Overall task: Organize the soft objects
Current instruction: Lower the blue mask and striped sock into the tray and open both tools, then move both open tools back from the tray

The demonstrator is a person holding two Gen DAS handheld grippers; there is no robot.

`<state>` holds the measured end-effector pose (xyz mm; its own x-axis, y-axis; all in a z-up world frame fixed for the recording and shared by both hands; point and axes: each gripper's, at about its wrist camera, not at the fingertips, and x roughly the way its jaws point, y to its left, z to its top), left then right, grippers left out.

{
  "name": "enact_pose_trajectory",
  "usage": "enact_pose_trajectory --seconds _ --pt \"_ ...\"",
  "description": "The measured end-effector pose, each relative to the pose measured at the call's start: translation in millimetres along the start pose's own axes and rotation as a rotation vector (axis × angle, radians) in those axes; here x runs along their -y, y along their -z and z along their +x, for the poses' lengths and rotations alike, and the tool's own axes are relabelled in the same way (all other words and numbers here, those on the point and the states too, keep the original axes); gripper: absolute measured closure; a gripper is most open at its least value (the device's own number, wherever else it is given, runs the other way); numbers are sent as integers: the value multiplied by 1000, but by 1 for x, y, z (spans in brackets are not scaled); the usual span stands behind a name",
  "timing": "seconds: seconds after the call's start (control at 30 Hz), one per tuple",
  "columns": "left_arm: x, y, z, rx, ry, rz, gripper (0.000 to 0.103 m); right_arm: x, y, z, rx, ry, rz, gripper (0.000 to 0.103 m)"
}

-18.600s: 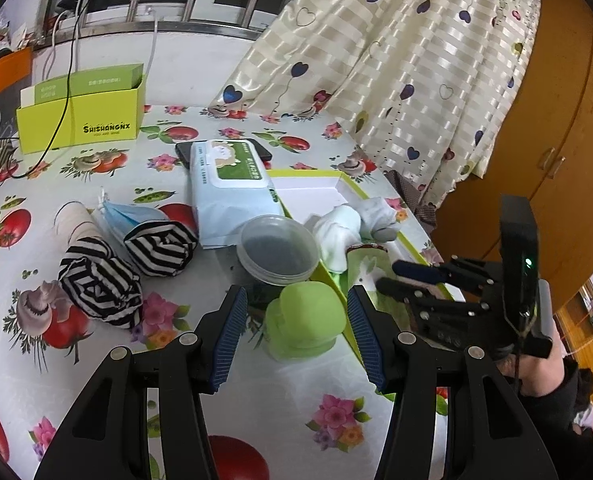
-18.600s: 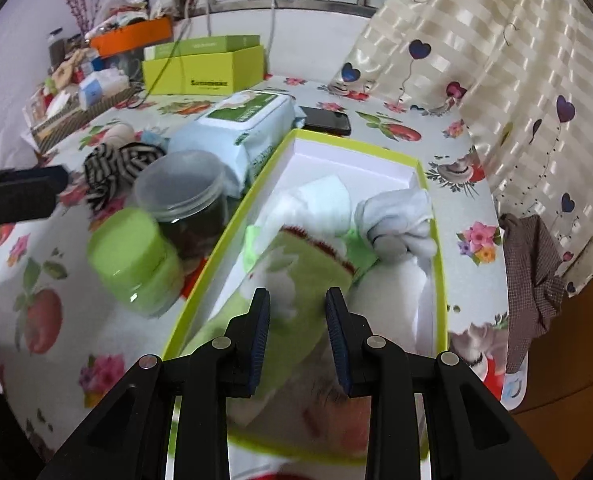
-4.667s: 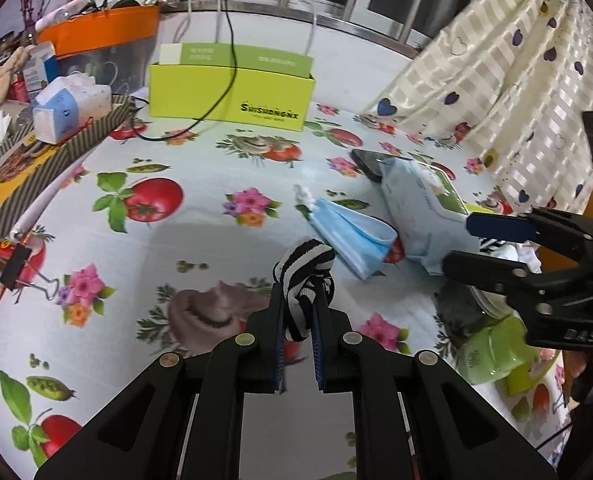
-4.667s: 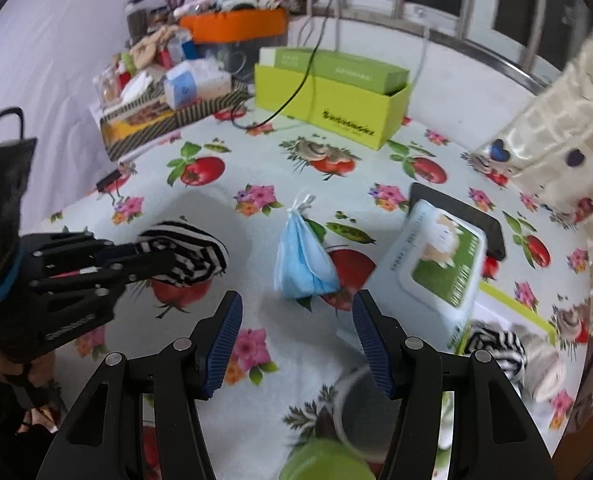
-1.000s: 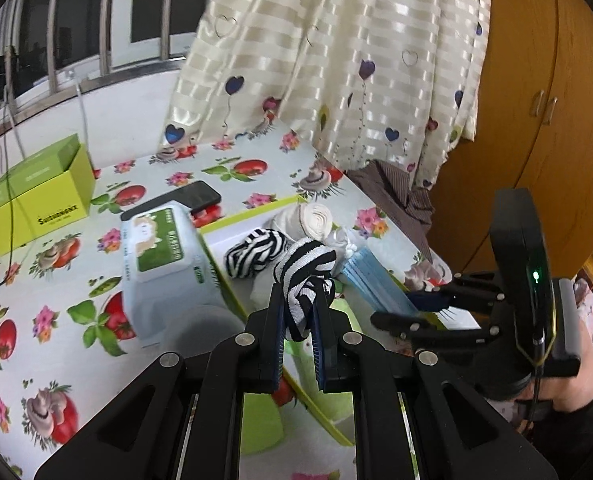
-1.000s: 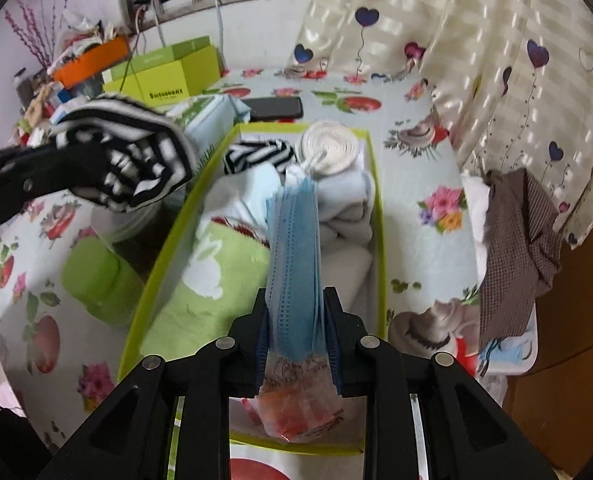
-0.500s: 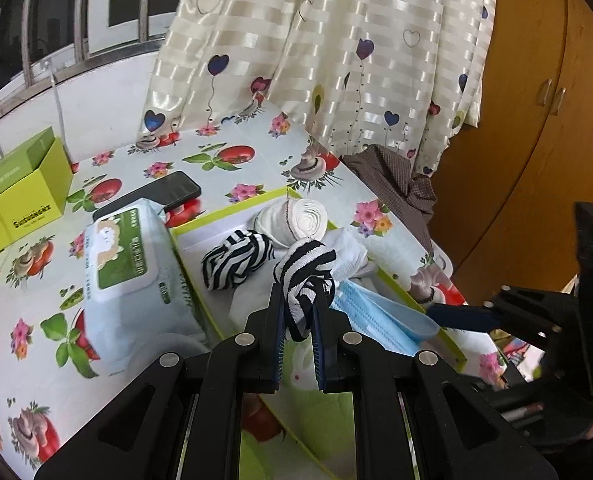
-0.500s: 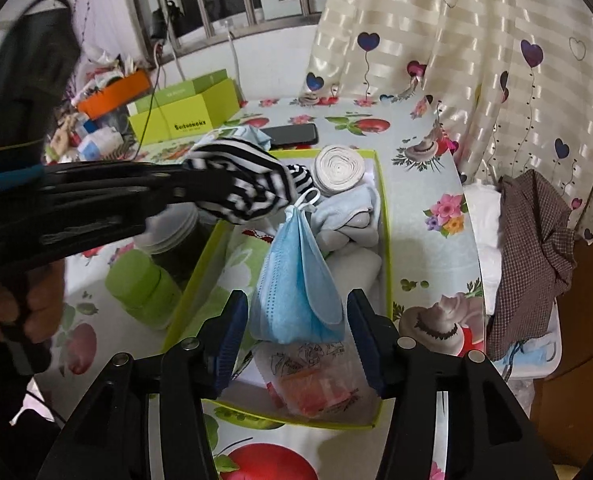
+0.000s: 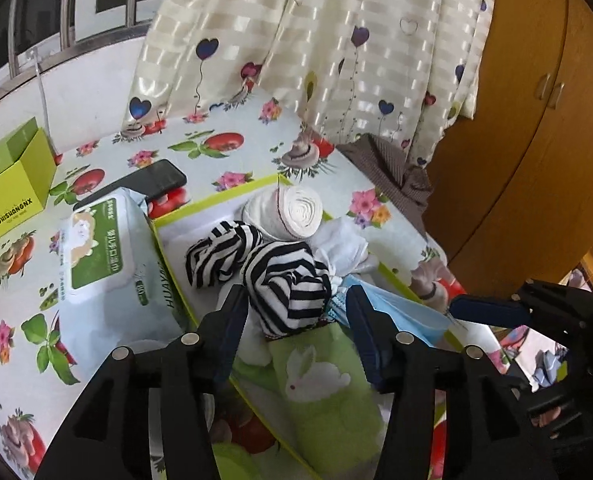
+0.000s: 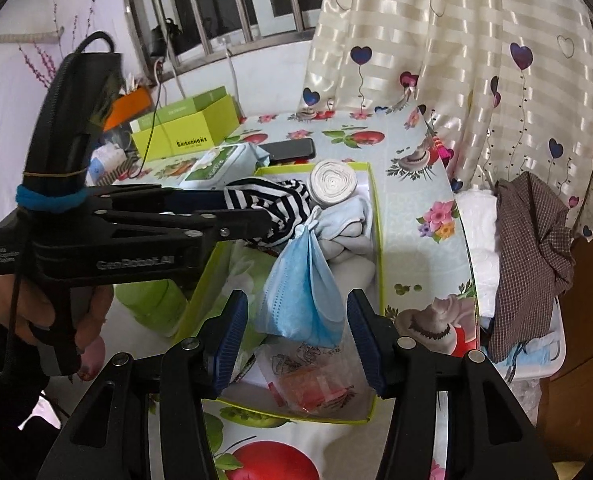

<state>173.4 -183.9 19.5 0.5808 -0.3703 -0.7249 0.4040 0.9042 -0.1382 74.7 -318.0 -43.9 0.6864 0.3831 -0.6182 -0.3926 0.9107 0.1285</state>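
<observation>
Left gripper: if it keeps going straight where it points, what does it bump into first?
Probably the striped sock, lying between the opening jaws of the left gripper in the box; depth is hard to judge.

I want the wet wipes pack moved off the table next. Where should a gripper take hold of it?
Grip the wet wipes pack across its narrow width, near the middle, coming from above. It lies flat, label up, beside the green box's wall, so its long sides look easier to pinch than its wide face.

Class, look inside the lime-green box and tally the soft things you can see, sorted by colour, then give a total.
Black-and-white striped sock bundles: 2
White rolled cloths: 2
Blue face mask: 1
Green rabbit-print towel: 1
Total: 6
</observation>
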Motion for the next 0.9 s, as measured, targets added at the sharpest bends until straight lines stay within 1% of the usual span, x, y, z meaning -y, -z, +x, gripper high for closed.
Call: enact_pose_trajectory --seconds 0.17,0.27,0.4,0.5,0.6,0.7,0.87,0.9 --pt "-2 4 -8 13 -6 -9 51 -2 1 -5 12 14 5 52" --pt "-4 7 -13 26 4 -16 51 -3 2 -7 14 16 5 52" --pt "-7 10 -16 23 0 -21 51 -4 3 -9 16 18 3 52" --pt "-7 15 -25 39 1 -25 51 -7 5 -15 21 23 2 52" --pt "-5 21 -37 60 -14 -26 51 -12 5 -19 24 34 -10 51" --pt "-2 28 -50 74 -38 -19 51 -20 6 -23 24 49 -19 48" --pt "6 39 -74 139 -161 42 51 -30 5 -27 27 74 -32 47" --pt "6 39 -77 144 -167 45 51 -32 6 -28 27 73 -34 47"
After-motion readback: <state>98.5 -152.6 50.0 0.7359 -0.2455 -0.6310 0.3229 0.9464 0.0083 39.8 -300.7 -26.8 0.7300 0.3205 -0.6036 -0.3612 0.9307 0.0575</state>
